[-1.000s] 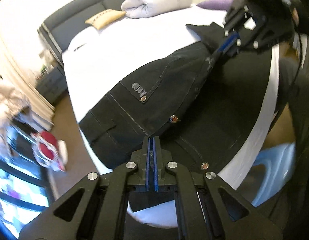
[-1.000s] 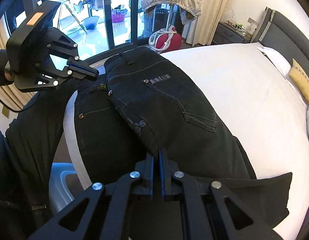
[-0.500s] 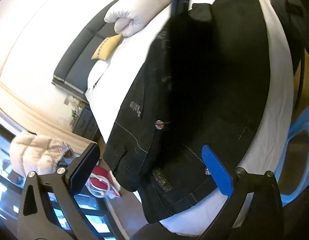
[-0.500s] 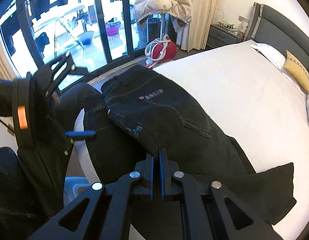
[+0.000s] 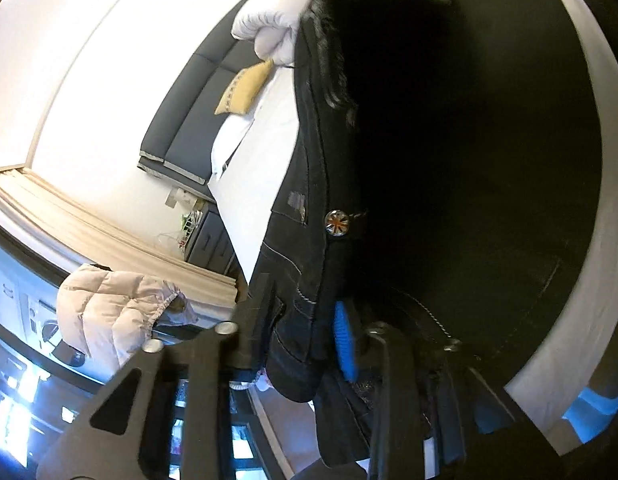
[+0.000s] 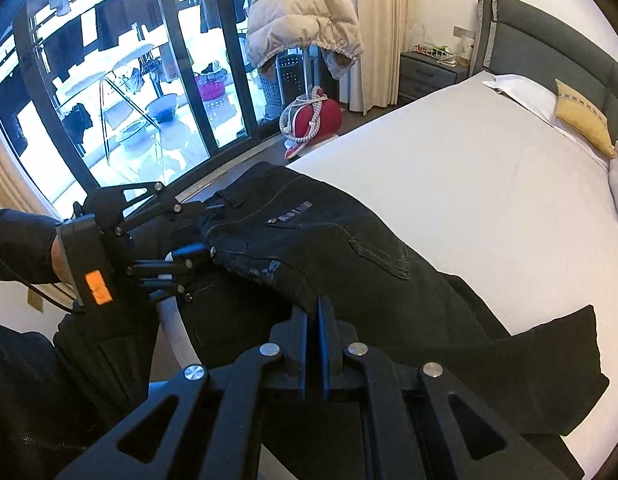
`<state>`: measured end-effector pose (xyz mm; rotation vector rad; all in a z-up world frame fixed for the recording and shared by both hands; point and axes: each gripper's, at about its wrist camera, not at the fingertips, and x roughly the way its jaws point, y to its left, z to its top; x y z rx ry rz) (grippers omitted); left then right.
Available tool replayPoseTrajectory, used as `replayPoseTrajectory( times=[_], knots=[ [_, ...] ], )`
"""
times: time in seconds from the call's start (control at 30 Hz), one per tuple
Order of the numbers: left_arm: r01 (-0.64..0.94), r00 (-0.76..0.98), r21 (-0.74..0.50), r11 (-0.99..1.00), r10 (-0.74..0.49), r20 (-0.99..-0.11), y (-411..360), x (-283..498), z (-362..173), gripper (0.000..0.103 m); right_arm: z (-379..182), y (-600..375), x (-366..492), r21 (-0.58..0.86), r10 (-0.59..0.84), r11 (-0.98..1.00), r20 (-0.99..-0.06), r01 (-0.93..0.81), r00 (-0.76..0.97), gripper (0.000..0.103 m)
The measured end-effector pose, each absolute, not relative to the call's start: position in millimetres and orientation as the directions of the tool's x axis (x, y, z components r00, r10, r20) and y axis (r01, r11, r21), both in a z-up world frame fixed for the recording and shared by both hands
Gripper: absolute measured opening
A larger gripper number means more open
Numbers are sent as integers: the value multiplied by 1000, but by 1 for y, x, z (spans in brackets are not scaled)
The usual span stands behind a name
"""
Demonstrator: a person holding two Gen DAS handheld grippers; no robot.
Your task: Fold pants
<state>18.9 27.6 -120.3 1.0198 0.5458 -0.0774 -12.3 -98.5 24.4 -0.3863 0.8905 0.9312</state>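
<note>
Black jeans [image 6: 341,248] lie folded lengthwise on the white bed [image 6: 489,184], waistband toward the window. My left gripper [image 5: 305,328] is open, its two fingers on either side of the waistband edge [image 5: 301,308]; it also shows in the right wrist view [image 6: 197,236] at the waistband. My right gripper [image 6: 313,316] is shut on the jeans' fold edge near the crotch. The jeans [image 5: 449,160] fill most of the left wrist view.
A grey headboard [image 6: 549,52], yellow cushion [image 6: 585,122] and white pillow [image 6: 521,90] are at the bed's far end. A puffer jacket [image 6: 305,16] hangs by the glass doors [image 6: 121,92]. A red bag [image 6: 313,122] sits on the floor.
My left gripper opened, let go of the jeans, swung round to the waistband end and now has its fingers around the waistband edge. My right gripper stayed shut on the fold.
</note>
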Motion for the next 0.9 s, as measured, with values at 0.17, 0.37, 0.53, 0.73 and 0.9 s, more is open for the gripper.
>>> replayPoseTrajectory(
  times=[0.17, 0.37, 0.53, 0.73, 0.9],
  knots=[
    [350, 845, 712, 609, 122, -520, 39, 19, -110, 4, 15, -95, -20, 37, 498, 544, -818, -838, 287, 7],
    [476, 802, 679, 559, 39, -595, 50, 8, -116, 4, -16, -81, -50, -96, 387, 453, -874, -886, 293, 7],
    [559, 757, 651, 513, 5, -653, 48, -5, -122, 4, -47, -64, -79, -204, 298, 362, -899, -910, 321, 7],
    [615, 726, 641, 458, -13, -687, 49, -24, -126, 4, -65, -59, -95, -244, 259, 319, -907, -916, 332, 7],
    [630, 716, 637, 444, -17, -698, 55, -27, -125, 4, -67, -56, -109, -295, 231, 288, -902, -911, 365, 7]
  ],
)
